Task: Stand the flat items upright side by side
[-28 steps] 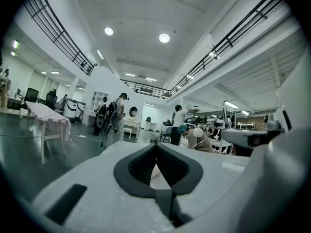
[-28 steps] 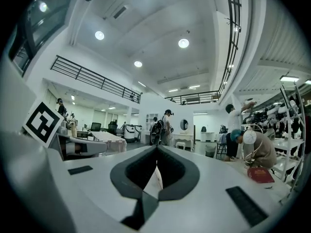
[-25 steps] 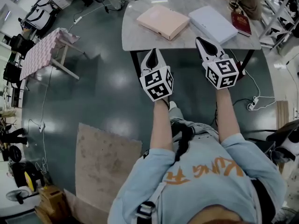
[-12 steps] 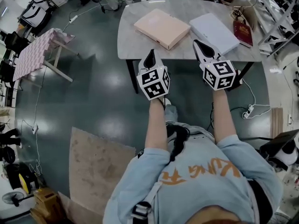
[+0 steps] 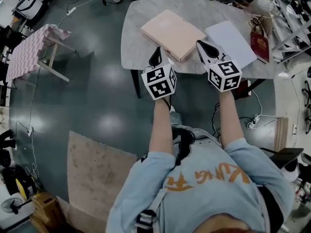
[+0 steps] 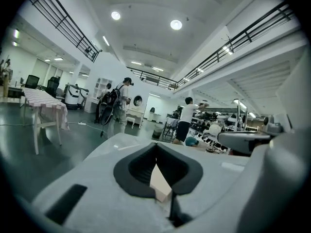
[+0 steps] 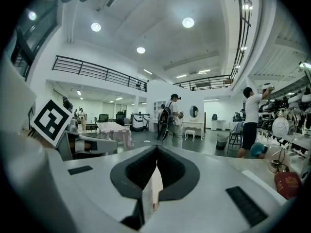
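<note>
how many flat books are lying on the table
3: a pink book mid-table, a white book to its right, a dark red book at the right edge. None looks hidden.

Lab hall; mezzanine rail [image 7: 97, 71], cluttered benches [image 7: 290, 130]

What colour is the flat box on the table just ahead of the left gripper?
The box is pale peach-pink, plain with no pattern; it shows best in the head view.

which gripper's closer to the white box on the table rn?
Right. The right gripper sits just left of the white box, at its near edge; the left gripper is farther left, beyond the pink box's near corner.
</note>
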Action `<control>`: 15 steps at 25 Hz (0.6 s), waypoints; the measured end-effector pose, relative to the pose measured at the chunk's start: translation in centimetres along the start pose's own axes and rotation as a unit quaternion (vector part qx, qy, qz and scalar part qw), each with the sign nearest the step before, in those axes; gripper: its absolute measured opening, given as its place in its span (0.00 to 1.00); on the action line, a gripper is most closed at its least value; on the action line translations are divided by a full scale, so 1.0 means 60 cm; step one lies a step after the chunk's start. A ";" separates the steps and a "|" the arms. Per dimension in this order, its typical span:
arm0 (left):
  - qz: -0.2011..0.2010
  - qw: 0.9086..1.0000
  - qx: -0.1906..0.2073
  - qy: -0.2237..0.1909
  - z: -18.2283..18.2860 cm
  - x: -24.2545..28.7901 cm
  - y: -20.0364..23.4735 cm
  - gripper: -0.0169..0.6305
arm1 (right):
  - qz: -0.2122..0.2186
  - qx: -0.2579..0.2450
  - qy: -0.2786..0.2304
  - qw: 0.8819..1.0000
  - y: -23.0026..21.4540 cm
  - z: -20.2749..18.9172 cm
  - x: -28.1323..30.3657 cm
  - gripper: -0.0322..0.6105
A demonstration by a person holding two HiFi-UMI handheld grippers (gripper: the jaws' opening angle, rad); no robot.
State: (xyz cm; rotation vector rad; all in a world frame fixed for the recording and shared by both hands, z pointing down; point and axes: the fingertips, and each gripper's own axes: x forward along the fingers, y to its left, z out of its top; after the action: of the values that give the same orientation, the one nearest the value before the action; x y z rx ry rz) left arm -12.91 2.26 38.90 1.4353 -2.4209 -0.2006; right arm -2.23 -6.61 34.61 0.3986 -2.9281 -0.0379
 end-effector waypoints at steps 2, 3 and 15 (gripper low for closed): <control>0.005 1.000 -0.008 0.005 0.002 0.029 0.022 0.05 | 0.006 -0.001 0.012 1.000 -0.008 -0.004 0.038 0.05; 0.009 1.000 -0.013 0.007 0.004 0.044 0.035 0.05 | 0.008 -0.001 0.017 1.000 -0.012 -0.004 0.057 0.05; 0.052 0.997 -0.049 0.038 -0.018 0.184 0.123 0.05 | 0.025 -0.017 0.078 0.996 -0.070 -0.023 0.226 0.05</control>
State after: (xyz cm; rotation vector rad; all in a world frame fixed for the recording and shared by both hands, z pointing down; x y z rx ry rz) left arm -23.57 -3.72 44.18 1.2494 -2.3822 -0.2327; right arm -13.71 -14.31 38.20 0.3086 -2.7774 -0.0486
